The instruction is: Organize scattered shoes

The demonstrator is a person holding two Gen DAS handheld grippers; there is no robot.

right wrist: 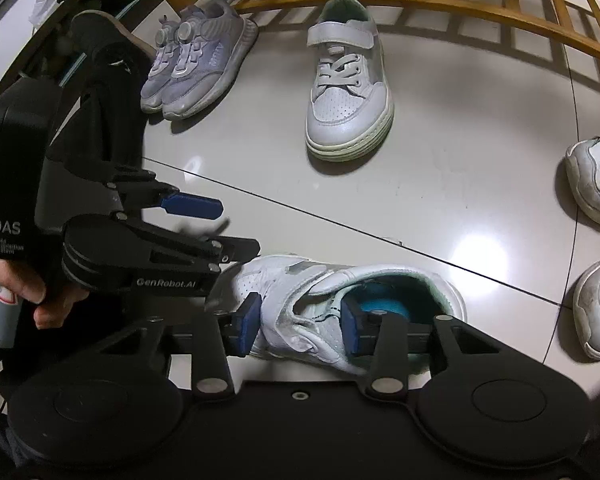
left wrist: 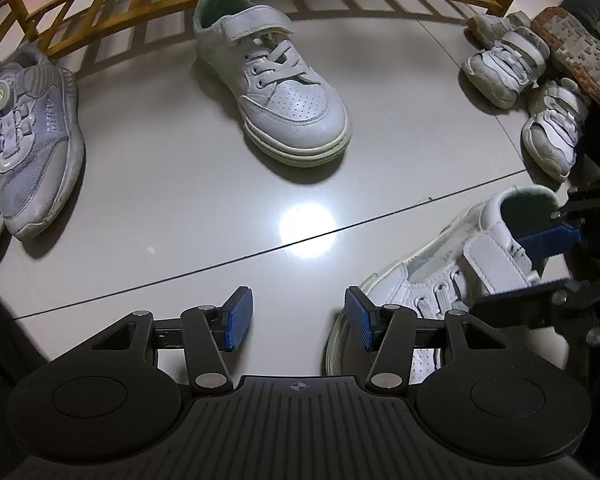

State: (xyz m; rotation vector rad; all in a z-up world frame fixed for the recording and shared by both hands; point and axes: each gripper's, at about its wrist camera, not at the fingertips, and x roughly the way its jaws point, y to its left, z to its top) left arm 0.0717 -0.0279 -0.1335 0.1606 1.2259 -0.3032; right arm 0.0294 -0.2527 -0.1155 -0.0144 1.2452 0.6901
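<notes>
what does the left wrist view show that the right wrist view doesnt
Only the left wrist view shows the upturned shoe with a brown sole lying on the small white shoes.

Only the right wrist view shows the person's hand on the left gripper, and the right gripper straddling the near white shoe's side wall, one finger inside the opening.

Both show the lone white strap shoe, the grey pair and the wooden rail.

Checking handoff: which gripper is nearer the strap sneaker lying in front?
Right. The right gripper straddles the white strap sneaker, one finger inside its opening. The left gripper is open beside its toe.
</notes>
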